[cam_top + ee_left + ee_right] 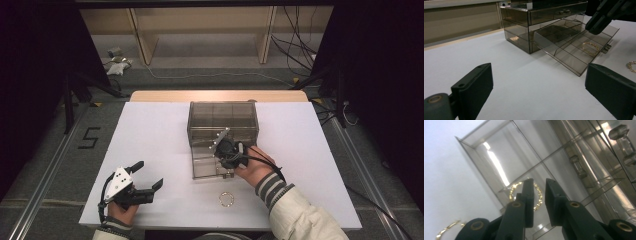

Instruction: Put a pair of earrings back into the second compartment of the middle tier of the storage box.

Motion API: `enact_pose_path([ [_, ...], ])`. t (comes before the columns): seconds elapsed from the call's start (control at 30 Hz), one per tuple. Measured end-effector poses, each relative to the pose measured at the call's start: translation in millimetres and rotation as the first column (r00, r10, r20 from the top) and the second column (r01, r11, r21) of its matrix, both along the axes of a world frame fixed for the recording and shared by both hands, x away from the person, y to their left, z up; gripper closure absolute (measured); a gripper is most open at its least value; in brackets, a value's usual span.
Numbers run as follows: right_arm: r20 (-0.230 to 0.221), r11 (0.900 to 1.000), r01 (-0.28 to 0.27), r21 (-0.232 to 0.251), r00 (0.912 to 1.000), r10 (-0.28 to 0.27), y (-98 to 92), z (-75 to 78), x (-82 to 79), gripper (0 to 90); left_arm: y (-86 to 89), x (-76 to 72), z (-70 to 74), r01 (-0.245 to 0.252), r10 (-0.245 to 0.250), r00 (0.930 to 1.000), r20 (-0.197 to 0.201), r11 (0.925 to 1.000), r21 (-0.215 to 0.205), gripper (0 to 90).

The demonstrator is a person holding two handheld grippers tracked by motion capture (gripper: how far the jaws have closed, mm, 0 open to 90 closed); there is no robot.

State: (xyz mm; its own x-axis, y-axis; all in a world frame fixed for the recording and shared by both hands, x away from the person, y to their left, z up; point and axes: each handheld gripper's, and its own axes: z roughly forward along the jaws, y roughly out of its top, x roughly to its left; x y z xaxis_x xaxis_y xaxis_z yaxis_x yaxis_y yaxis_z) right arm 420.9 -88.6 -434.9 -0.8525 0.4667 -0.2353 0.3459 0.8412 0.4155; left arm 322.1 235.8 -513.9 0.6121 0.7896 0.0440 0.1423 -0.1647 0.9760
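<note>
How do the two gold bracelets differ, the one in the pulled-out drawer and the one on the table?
The bracelet in the drawer lies in a compartment of the smoky clear drawer, under the right hand-held gripper; the bracelet on the table lies on the bare white table, nearer the person. The first sits below narrowly parted jaws that do not touch it; the second is away from both grippers. Both are thin gold rings lying flat.

A lab-like recording bay is showing: black curtains (30, 75) are flanking the white table (150, 145), loose cables (295, 45) trailing at one o'clock.
</note>
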Motion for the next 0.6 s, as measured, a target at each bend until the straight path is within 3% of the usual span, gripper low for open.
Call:
enact_pose_path([
  [0.4,-0.010,0.997,-0.041,0.059,0.9991,0.042,-6.0,14.8,-23.2,76.3,-0.3,-0.1,-0.1,0.002,-0.002,1.0000,0.000,1.0000,0.001,7.6],
  [0.6,-0.054,0.994,-0.055,0.096,0.9967,0.061,-10.6,15.9,-31.0,74.2,-0.3,0.0,-0.1,0.000,0.000,1.0000,0.000,1.0000,0.003,7.6],
])
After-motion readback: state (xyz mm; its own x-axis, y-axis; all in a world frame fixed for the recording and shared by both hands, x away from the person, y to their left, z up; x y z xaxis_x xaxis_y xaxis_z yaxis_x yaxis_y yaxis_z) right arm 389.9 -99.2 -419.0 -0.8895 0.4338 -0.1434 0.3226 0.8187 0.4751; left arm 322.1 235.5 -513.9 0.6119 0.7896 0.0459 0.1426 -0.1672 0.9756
